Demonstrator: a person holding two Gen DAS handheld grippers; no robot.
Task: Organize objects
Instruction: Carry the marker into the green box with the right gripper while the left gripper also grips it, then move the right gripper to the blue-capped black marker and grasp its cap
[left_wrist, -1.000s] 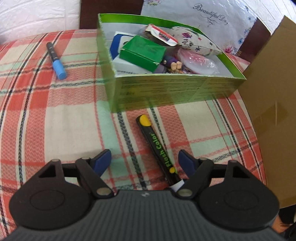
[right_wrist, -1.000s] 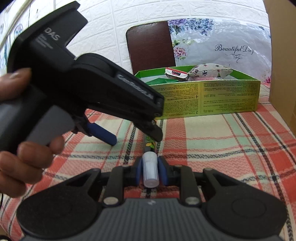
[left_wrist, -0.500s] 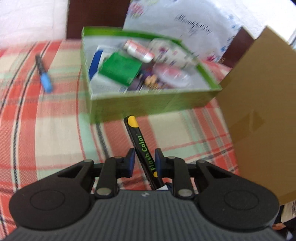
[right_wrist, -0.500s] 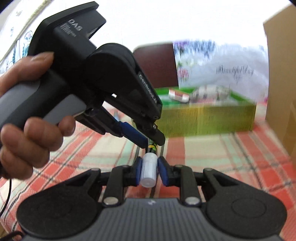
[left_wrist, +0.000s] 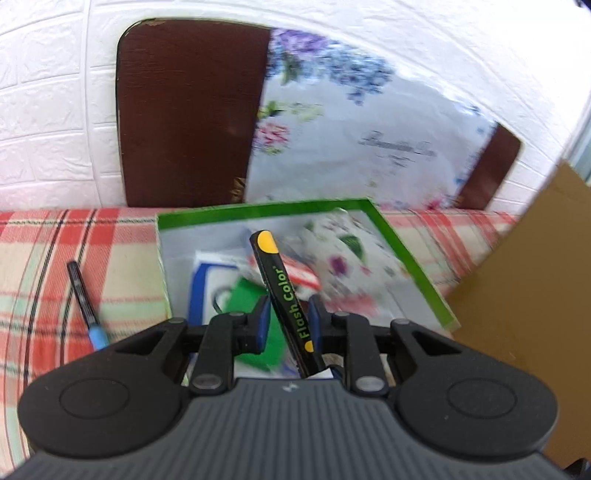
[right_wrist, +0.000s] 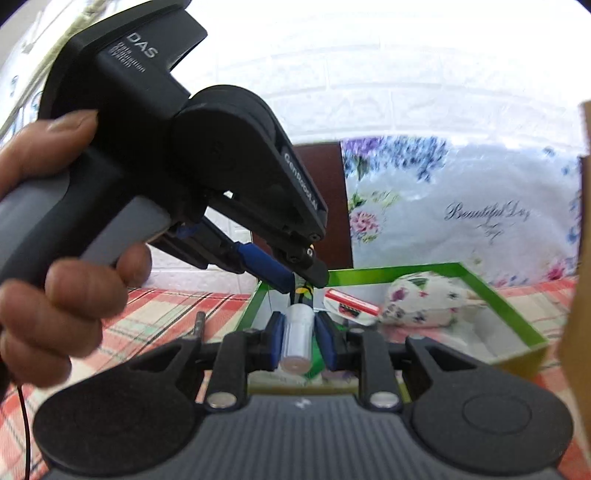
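lettering is showing in several places: "flash color" in green runs along the black marker pen with a yellow end (left_wrist: 282, 295), "das" is printed in white on the black body of the left gripper (right_wrist: 291, 275) as seen from the right wrist camera, and "beautiful day" is written in script on the white floral-printed bag (right_wrist: 480, 214) leaning behind the table.

the left gripper (left_wrist: 285, 321) is closing its blue-padded jaws on the marker pen's lower barrel – the pen is sticking up and forward between them, tilted left, its yellow end hanging over the open green cardboard box (left_wrist: 410, 266). the pen's white cap end (right_wrist: 297, 341) is sitting between the blue pads of the right gripper (right_wrist: 300, 341), whose jaws are nearly together and pressing on it from both sides. so both grippers are holding the same pen, above the near-left part of the box.

inside the box are lying a floral fabric pouch (right_wrist: 424, 304), a small red-and-white packet (right_wrist: 351, 304) and a green carton (left_wrist: 243, 299), somewhat blurred. a second, blue-tipped black marker (left_wrist: 85, 306) is lying on the red-and-green plaid tablecloth (left_wrist: 48, 280), left of the box and apart from it.
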